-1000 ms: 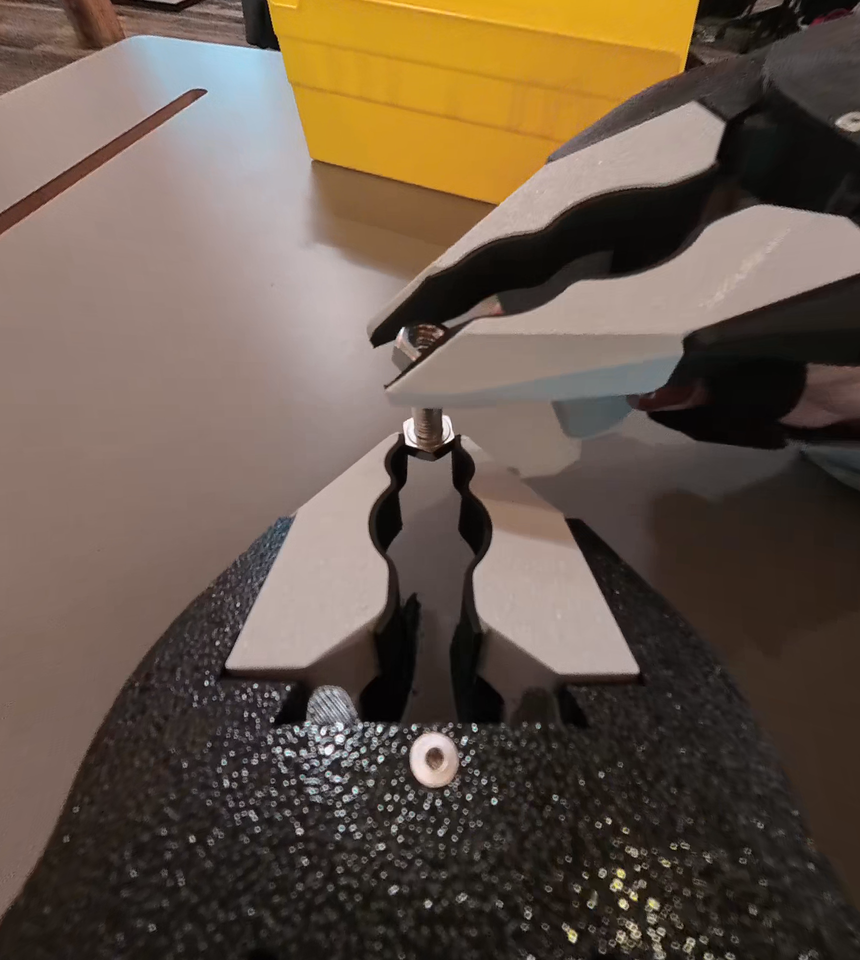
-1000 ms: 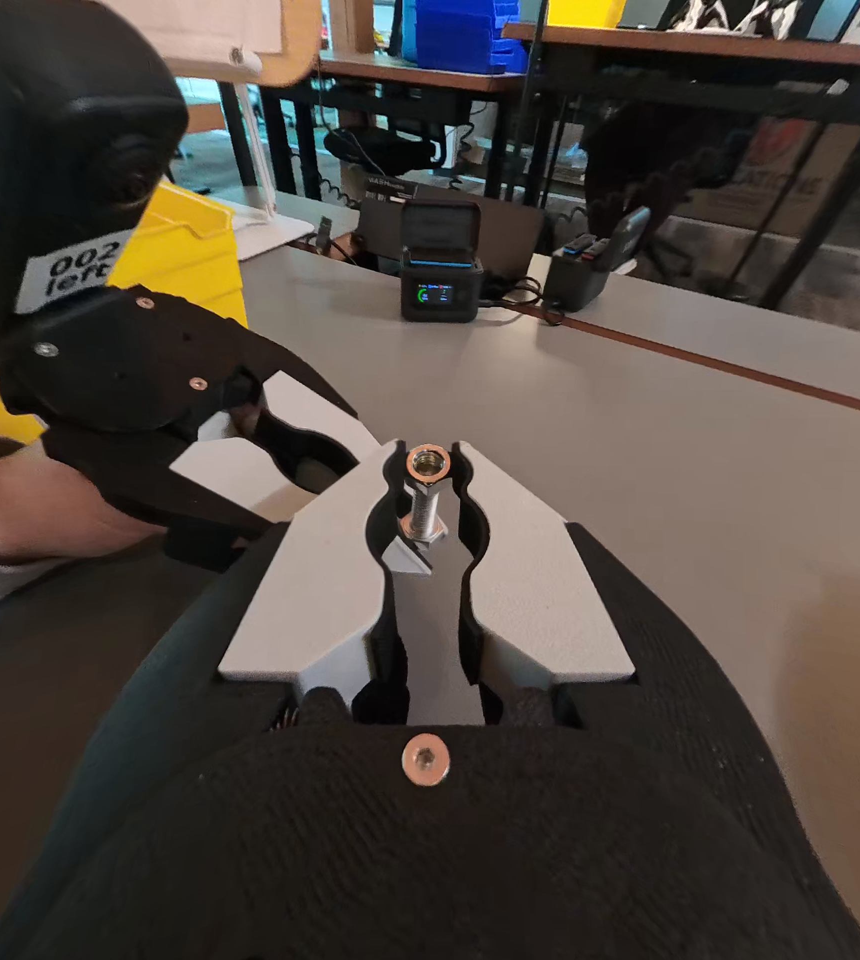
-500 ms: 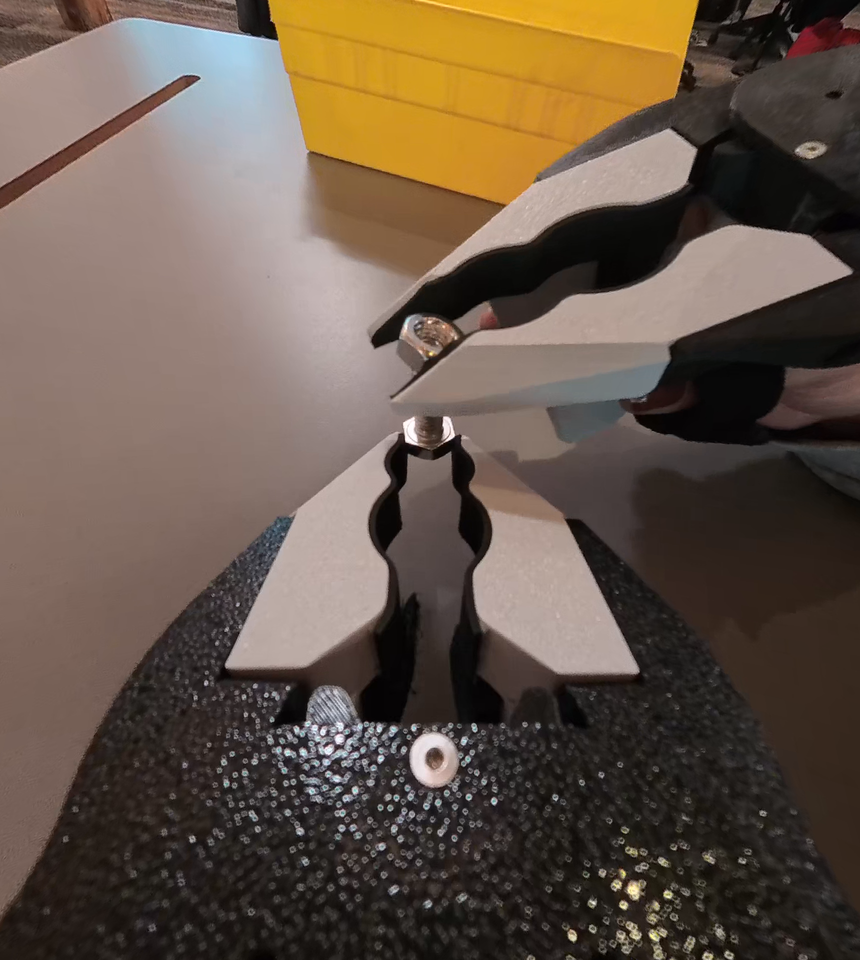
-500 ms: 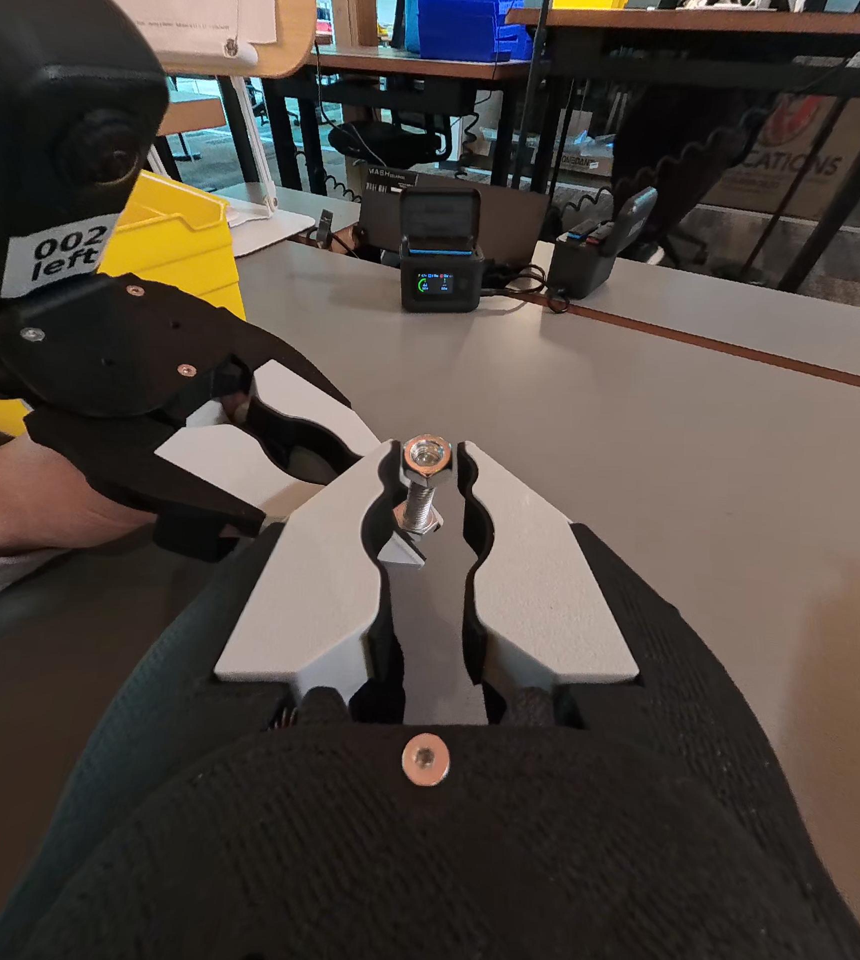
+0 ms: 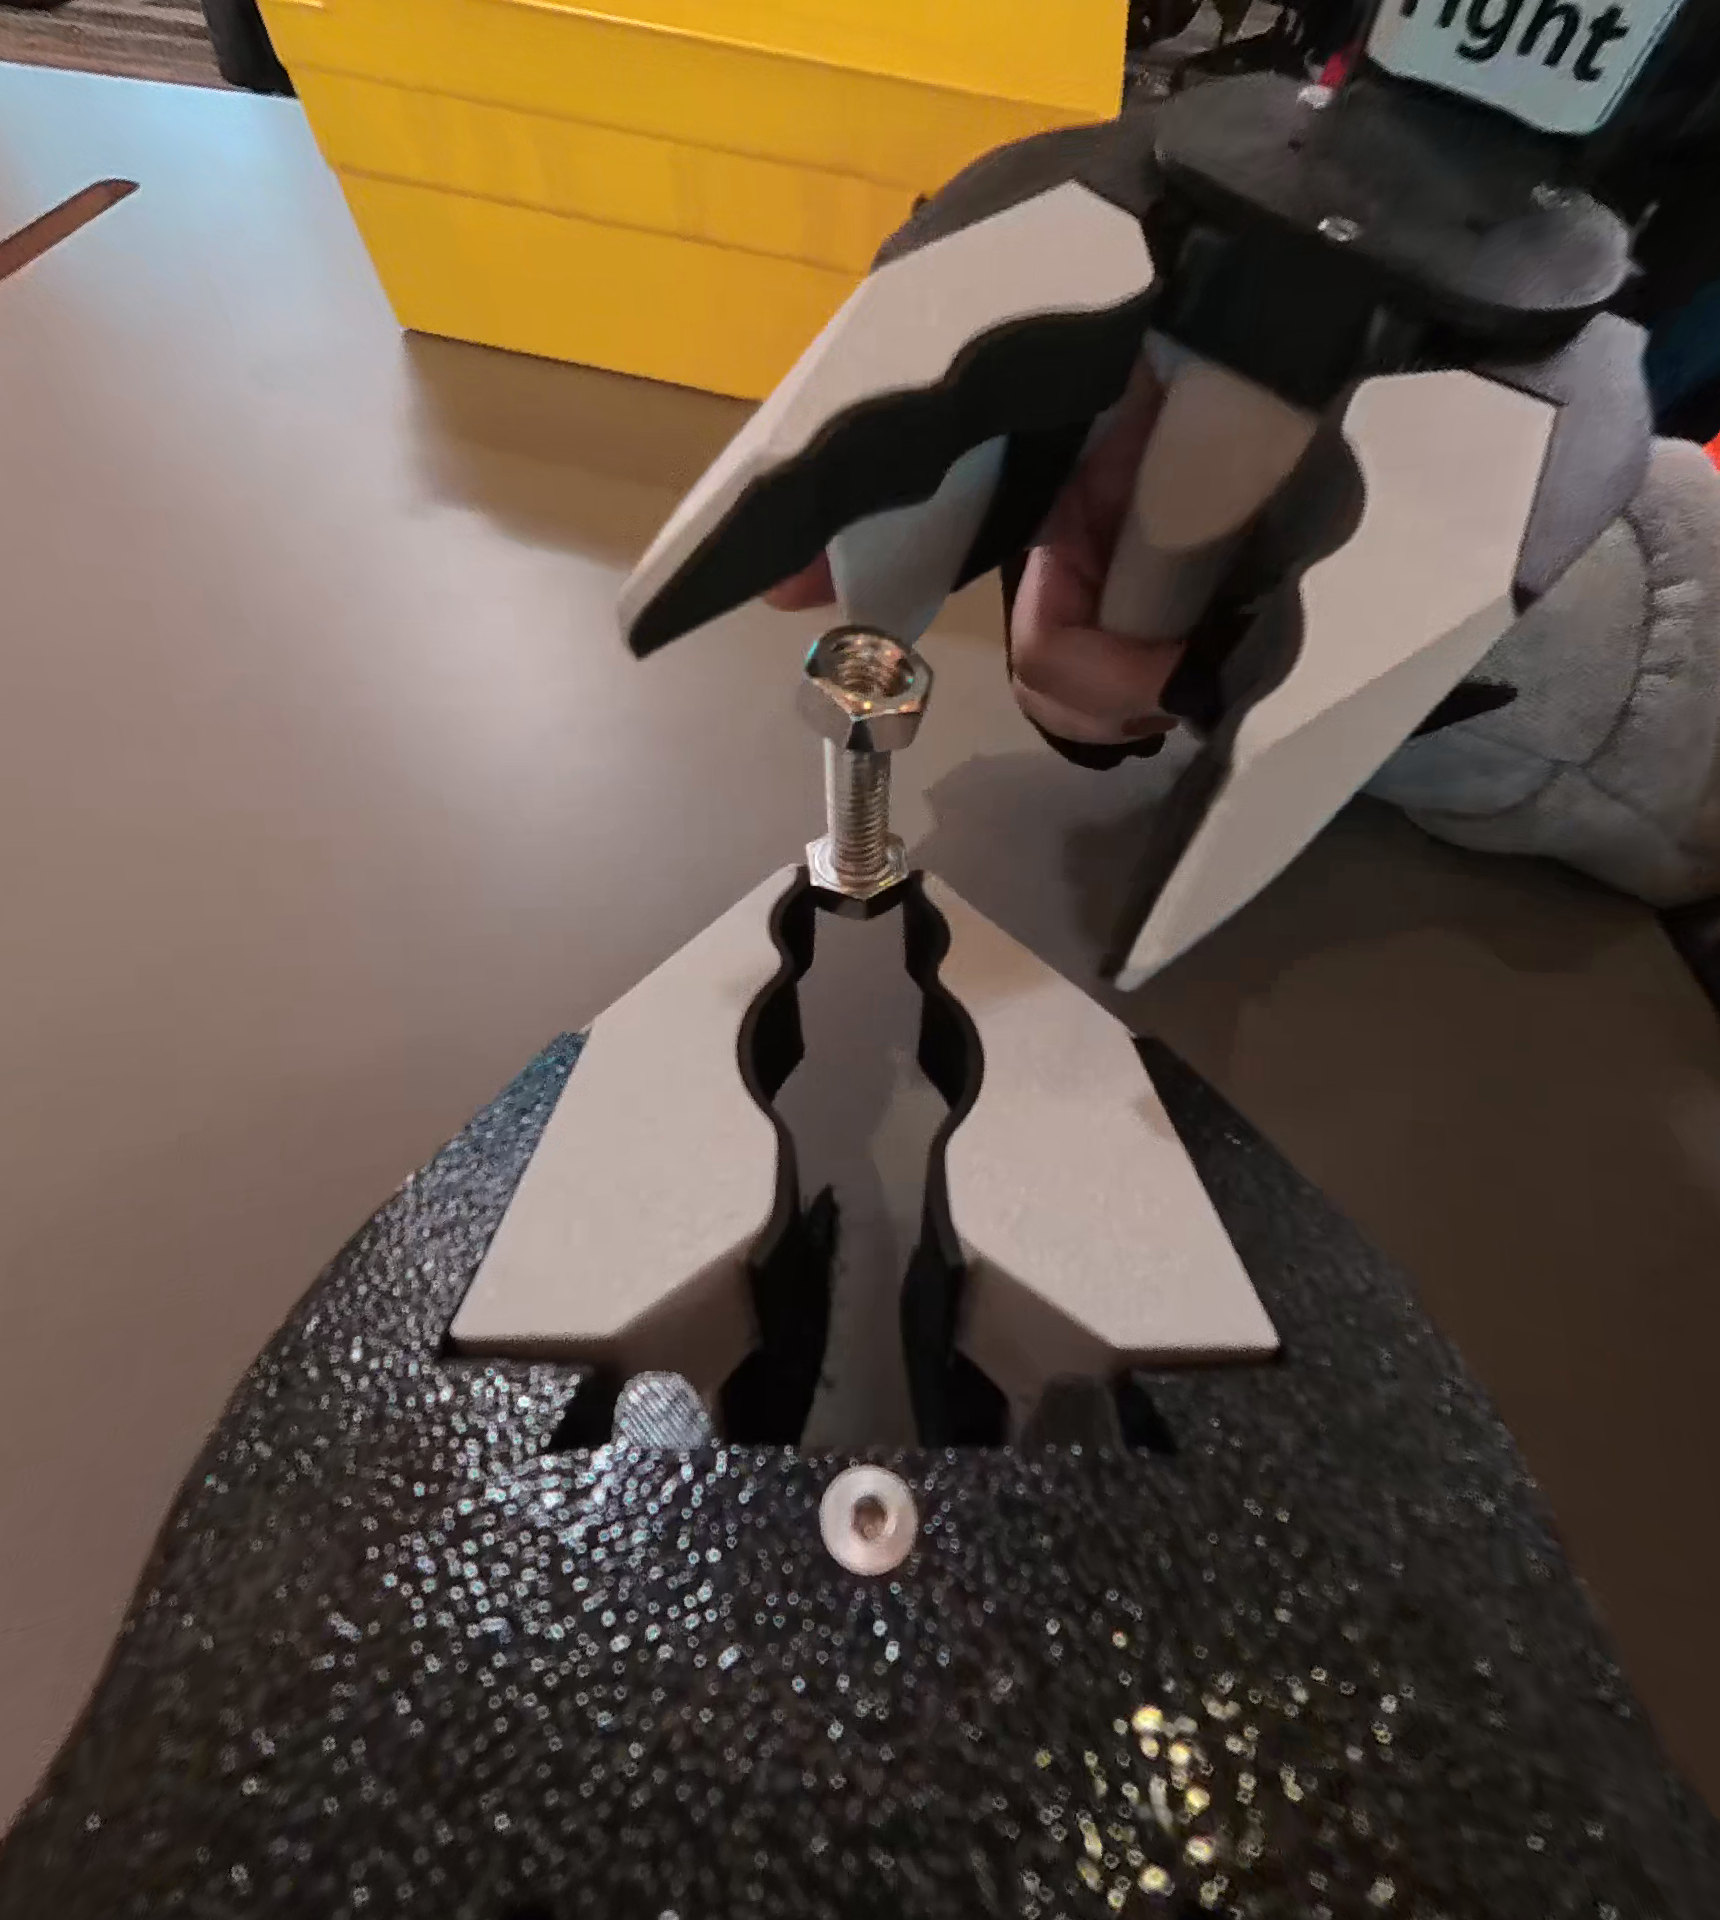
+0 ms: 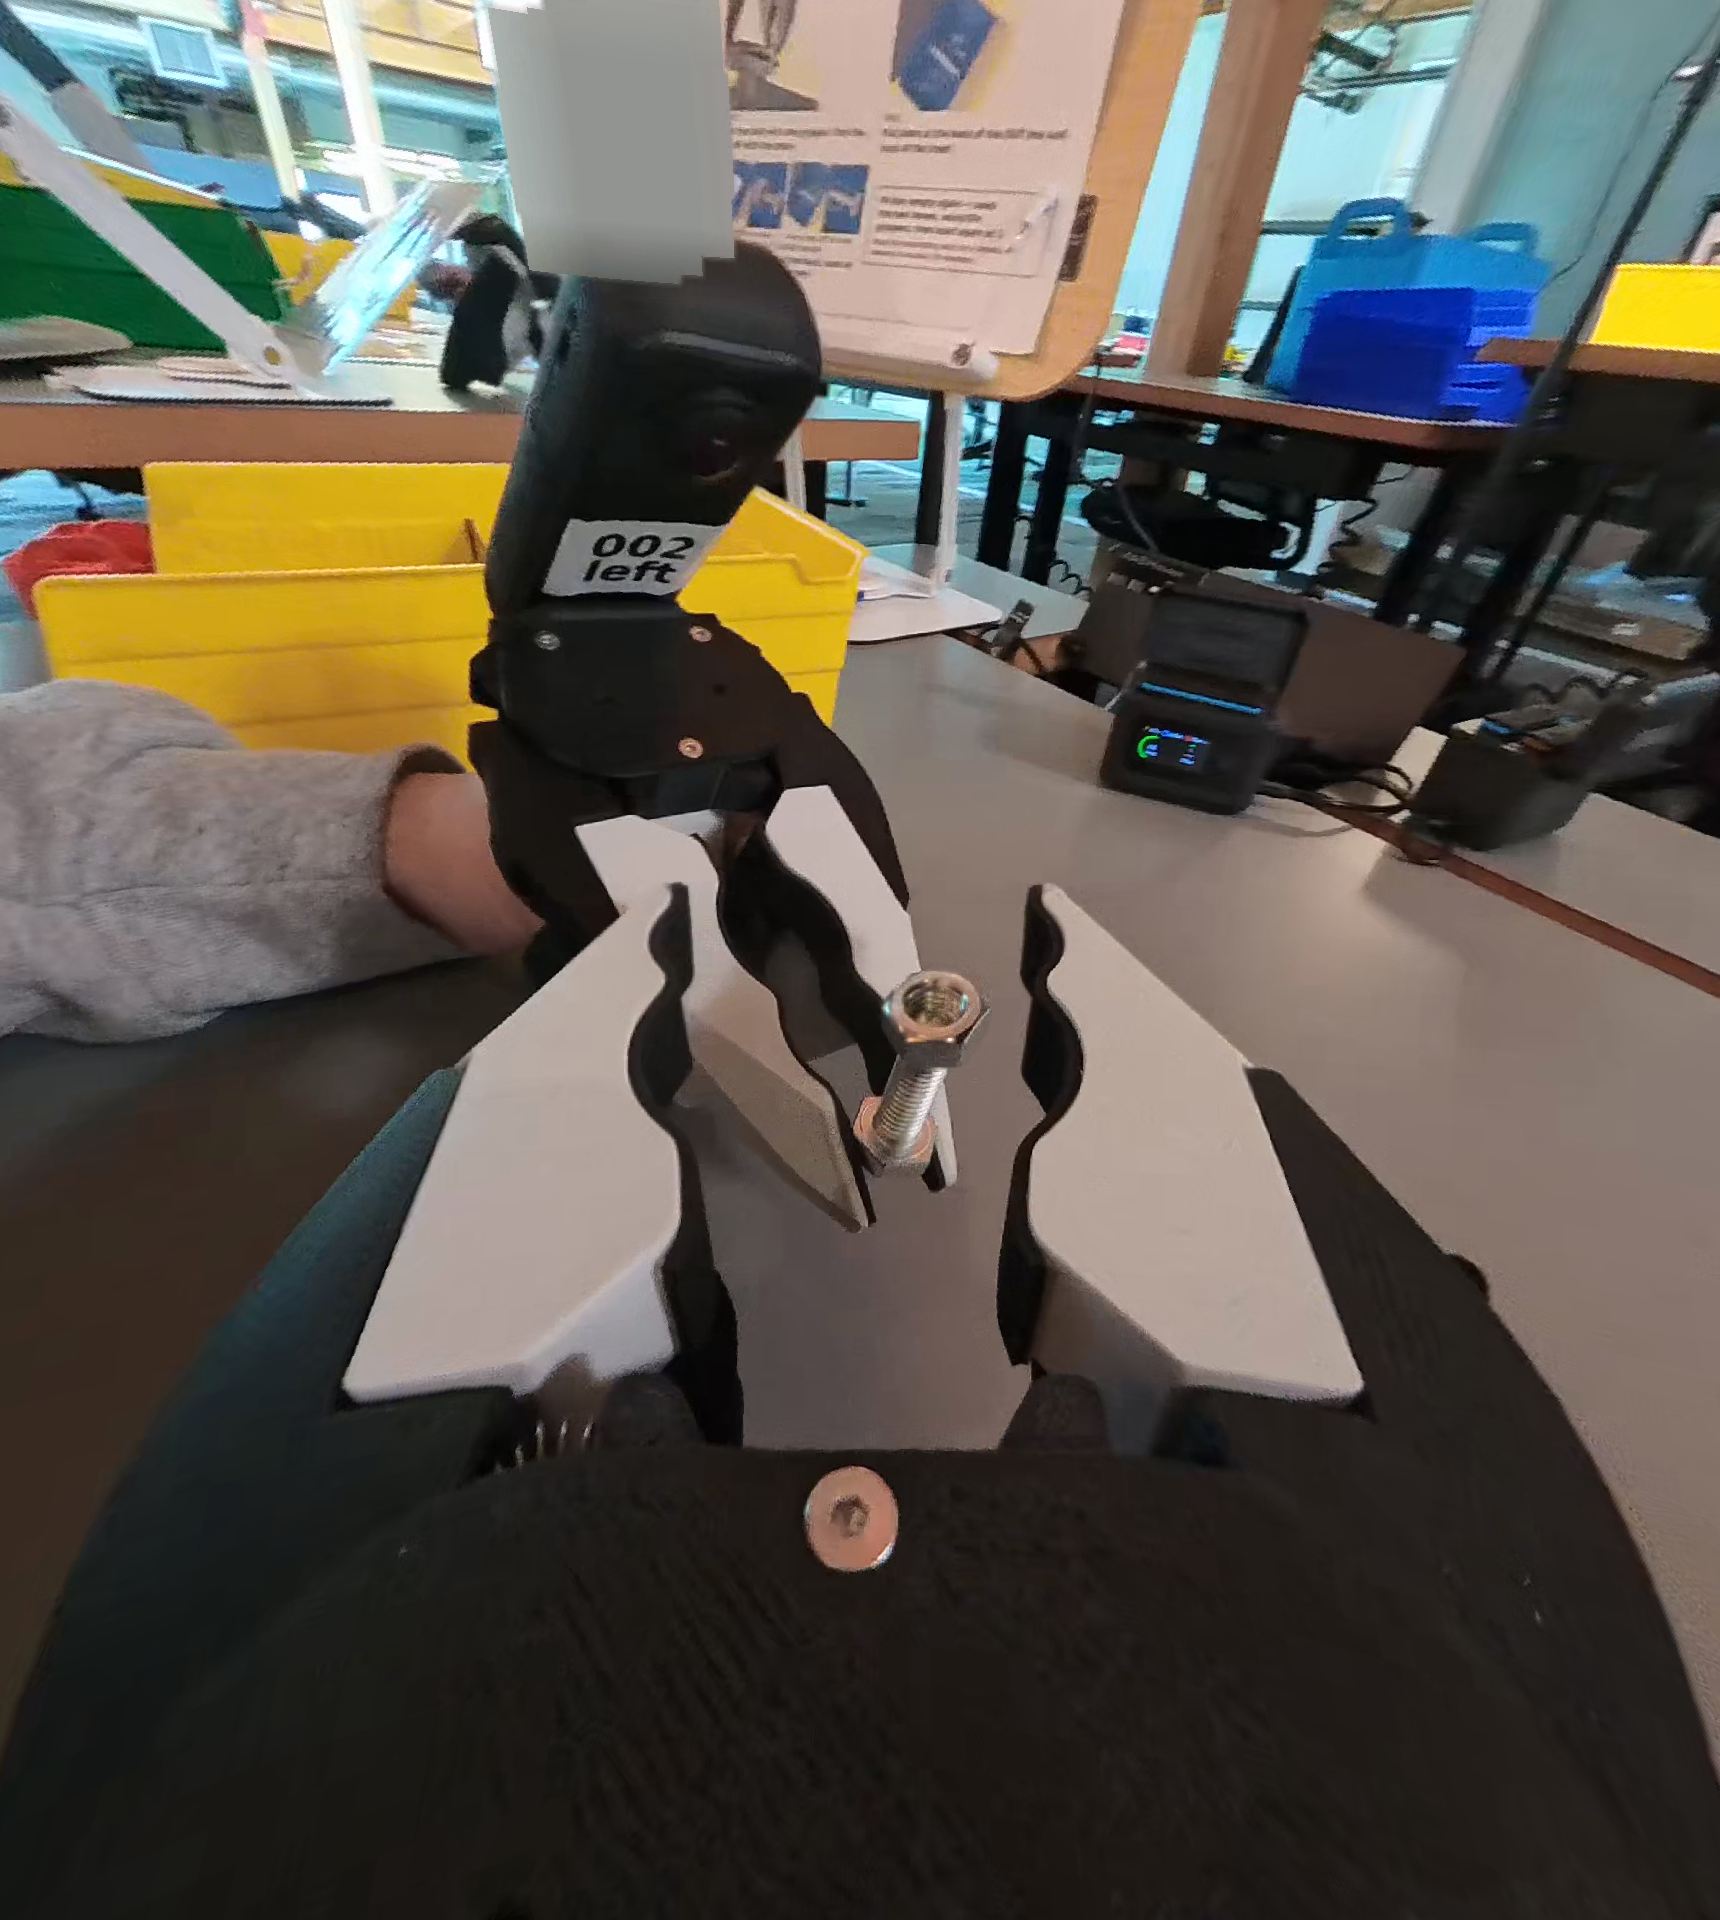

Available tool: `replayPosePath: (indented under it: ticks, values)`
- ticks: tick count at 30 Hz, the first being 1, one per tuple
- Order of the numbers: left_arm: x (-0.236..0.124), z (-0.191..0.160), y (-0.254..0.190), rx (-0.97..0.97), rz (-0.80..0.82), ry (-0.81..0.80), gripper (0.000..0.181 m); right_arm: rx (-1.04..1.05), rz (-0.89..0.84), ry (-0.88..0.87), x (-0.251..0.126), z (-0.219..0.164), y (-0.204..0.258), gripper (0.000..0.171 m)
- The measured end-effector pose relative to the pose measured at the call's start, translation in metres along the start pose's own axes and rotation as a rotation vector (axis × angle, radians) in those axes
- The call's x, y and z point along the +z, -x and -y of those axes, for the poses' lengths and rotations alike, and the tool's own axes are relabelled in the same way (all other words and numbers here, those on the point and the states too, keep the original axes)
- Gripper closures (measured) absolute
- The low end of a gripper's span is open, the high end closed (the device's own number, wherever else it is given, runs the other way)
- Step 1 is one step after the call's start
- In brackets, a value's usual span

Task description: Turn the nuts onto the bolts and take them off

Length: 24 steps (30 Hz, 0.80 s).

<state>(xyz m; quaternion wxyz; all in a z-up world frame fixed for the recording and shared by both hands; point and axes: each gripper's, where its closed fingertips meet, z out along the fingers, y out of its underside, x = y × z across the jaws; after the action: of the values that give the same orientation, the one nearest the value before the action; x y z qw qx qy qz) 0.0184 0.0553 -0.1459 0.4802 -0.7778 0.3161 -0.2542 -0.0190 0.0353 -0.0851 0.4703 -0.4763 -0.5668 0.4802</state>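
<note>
A steel bolt point(image 5: 854, 805) stands upright with a hex nut point(image 5: 864, 691) threaded on its top end. My left gripper point(image 5: 858, 885) is shut on the bolt's hex head, just above the table. My right gripper point(image 5: 877, 810) is open, with one finger above and behind the nut and the other down to the right; neither touches it. In the right wrist view the nut point(image 6: 934, 1013) and bolt point(image 6: 906, 1101) sit between and beyond the spread fingers of my right gripper point(image 6: 856, 896). The left gripper point(image 6: 903, 1184) holds the bolt from behind.
A yellow bin point(image 5: 710, 187) stands at the back of the grey table point(image 5: 212, 675); it also shows in the right wrist view point(image 6: 316, 644). A small black device with a lit screen point(image 6: 1188, 717) and a black case point(image 6: 1521, 769) sit far right. A grey sleeve point(image 6: 108, 852) rests on the left. One gripper's finger ends stand about 6 centimeters off the other's.
My right gripper was shut on the nut; it has opened, let go and drawn back, rotating. The nut stays on the bolt's top. The left gripper still holds the bolt.
</note>
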Motion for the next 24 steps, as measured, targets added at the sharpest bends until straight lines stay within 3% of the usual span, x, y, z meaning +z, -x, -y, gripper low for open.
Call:
replayPosePath:
  ticks: [10, 18, 24]
  values:
    - [-0.012, 0.013, 0.006, -0.100, -0.026, -0.113, 0.166, -0.006, 0.034, 0.006, -0.004, -0.005, 0.004, 0.112]
    - [-0.005, 0.004, 0.000, -0.060, -0.040, -0.041, 0.166, -0.057, -0.005, -0.037, -0.004, 0.004, 0.000, 0.113]
    - [-0.006, 0.004, -0.004, -0.054, -0.063, -0.044, 0.166, -0.166, -0.051, 0.001, -0.002, -0.001, -0.001, 0.133]
